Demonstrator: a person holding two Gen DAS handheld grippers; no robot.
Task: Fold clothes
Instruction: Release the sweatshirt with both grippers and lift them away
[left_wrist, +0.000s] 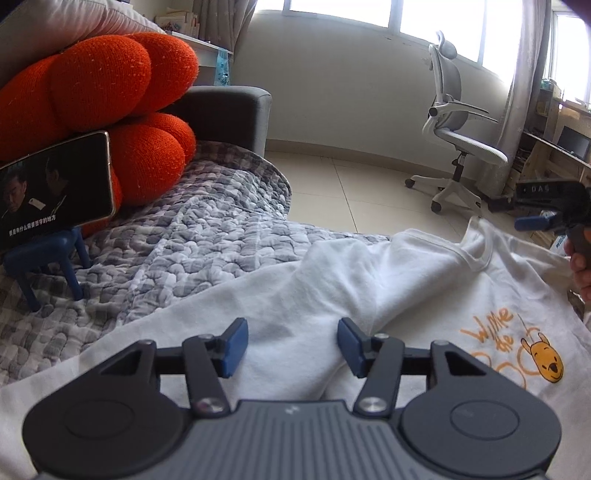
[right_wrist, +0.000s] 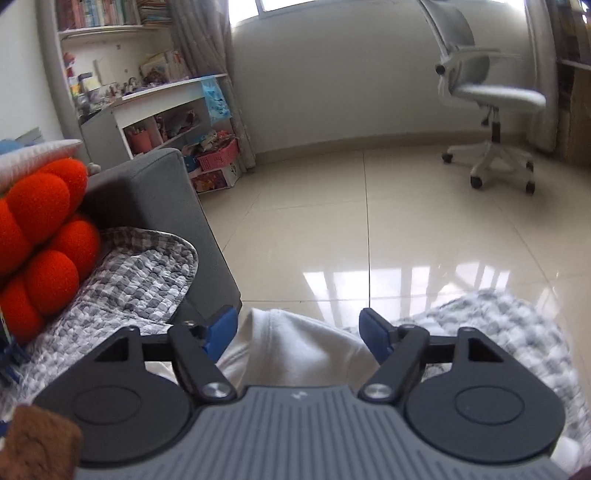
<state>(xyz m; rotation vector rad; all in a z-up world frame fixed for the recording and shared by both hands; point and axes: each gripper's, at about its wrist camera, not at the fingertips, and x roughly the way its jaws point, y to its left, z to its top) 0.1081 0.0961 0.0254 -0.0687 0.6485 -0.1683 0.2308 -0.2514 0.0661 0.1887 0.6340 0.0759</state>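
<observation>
White shirt lies rumpled on grey checked quilt (bear print showing). Left claw open above it; right claw open, gripping nothing.

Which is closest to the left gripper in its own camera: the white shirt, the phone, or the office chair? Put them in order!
From the left gripper:
1. Shirt, right under the fingers.
2. Phone, off to the left on its blue stand.
3. Chair, far across the floor on the right, by the window.
</observation>
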